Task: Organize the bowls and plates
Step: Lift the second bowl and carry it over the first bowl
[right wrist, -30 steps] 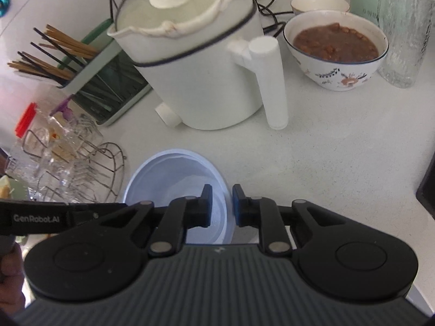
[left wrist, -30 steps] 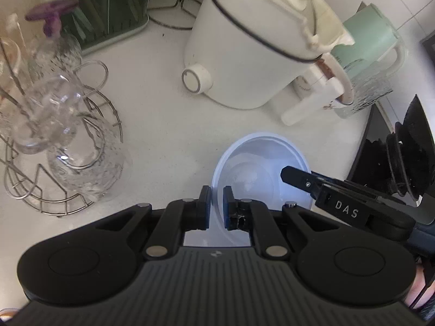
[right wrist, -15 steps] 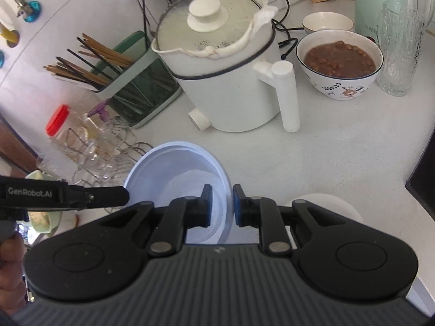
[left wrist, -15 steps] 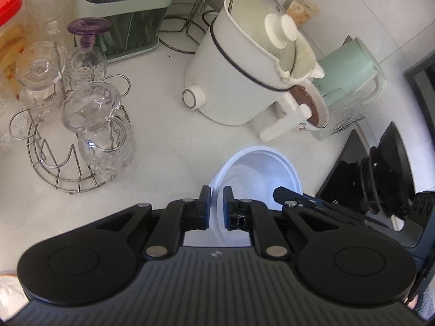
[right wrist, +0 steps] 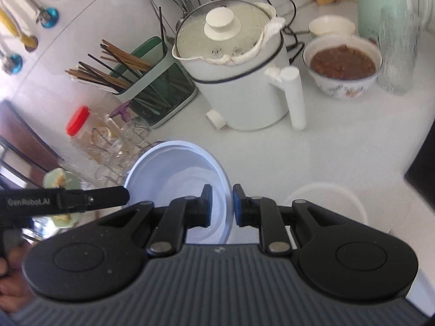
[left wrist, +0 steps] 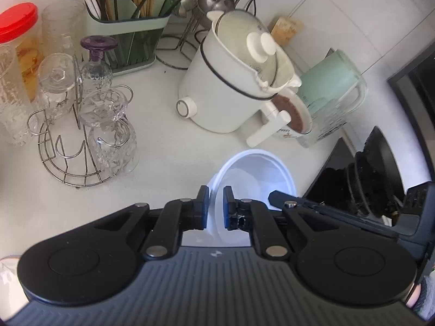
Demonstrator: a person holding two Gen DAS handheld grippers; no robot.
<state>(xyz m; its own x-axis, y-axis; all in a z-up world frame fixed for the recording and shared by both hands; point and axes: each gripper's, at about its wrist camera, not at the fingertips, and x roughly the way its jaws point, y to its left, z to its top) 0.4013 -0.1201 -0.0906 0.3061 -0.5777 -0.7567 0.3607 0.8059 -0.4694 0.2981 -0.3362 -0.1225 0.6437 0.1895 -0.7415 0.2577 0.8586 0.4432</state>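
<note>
White bowl (left wrist: pixel 255 171) rim between both grippers' fingers (left wrist: pixel 202 203) (opposite sides).

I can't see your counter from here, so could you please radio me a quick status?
Left tongs and right tongs both shut on pale blue bowl rim. Bowl held above counter. White bowl sits below right.

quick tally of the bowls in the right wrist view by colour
pale blue bowl, held in the grippers (possibly a nested pair, cannot tell): 1
white floral bowl with brown food: 1
small cream bowl: 1
plain white dish, partly hidden: 1
total: 4
</note>
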